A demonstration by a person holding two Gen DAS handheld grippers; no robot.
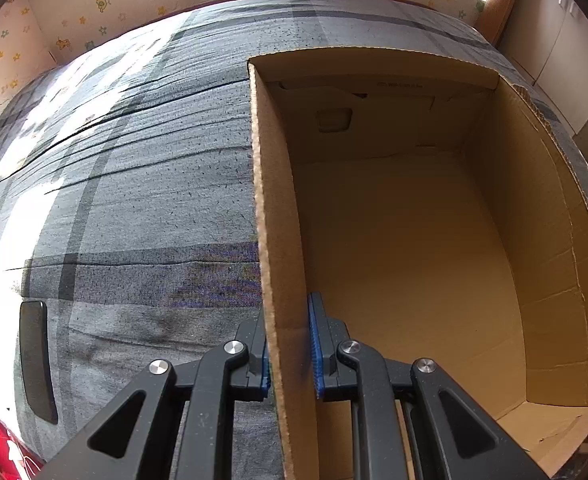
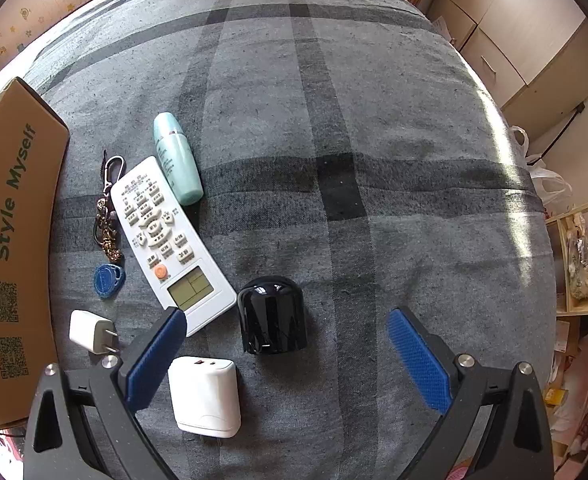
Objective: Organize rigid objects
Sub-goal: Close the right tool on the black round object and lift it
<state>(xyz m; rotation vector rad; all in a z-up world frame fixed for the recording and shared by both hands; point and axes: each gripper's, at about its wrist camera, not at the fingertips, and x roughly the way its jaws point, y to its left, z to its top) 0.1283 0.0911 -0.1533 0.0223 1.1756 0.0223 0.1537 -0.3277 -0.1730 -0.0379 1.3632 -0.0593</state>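
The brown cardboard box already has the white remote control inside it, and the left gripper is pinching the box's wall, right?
Not quite. The brown cardboard box is empty in the left wrist view. The white remote control lies on the grey checked bedspread, as the right wrist view shows. The left gripper does pinch the wall.

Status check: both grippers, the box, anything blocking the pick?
Left gripper shut on the cardboard box wall. Right gripper open above the black round speaker. Box empty. White charger and remote close beside the speaker.
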